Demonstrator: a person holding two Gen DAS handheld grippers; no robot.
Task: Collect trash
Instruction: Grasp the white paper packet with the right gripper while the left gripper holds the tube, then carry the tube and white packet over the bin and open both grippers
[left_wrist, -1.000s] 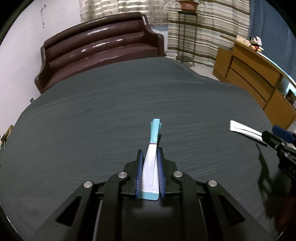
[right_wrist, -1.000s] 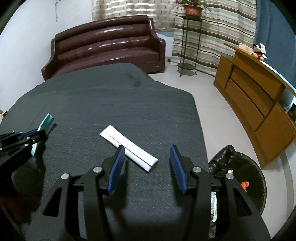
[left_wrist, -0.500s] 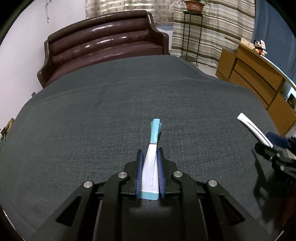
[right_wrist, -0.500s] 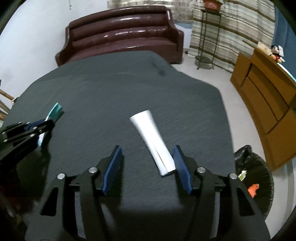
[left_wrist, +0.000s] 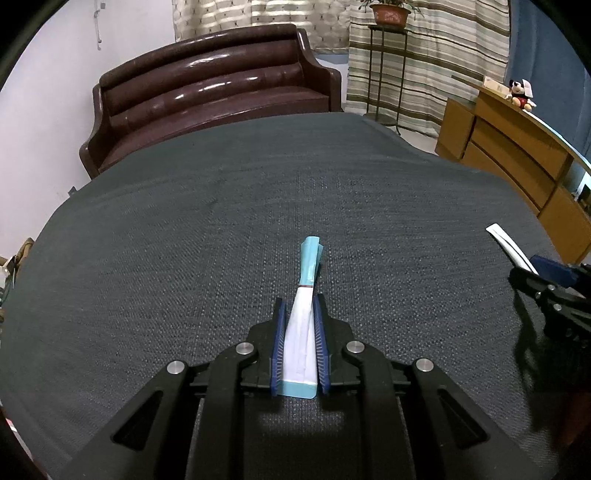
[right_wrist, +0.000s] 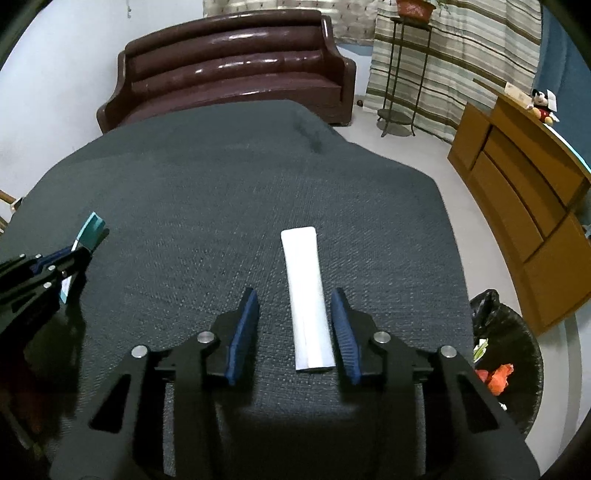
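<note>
Left gripper (left_wrist: 300, 345) clenched on teal-and-white wrapper (left_wrist: 305, 321), gripped lengthwise, its teal end sticking out past the pads, clear of the dark cloth surface (left_wrist: 207, 236). Right gripper (right_wrist: 293, 334) straddles white folded paper (right_wrist: 307, 299) lying flat on the surface, strip parallel to the pads; jaws closing, not yet pinching. Likely lined up to catch the long edges. Black trash bin (right_wrist: 517, 354) waits just beyond the surface's right edge.
</note>
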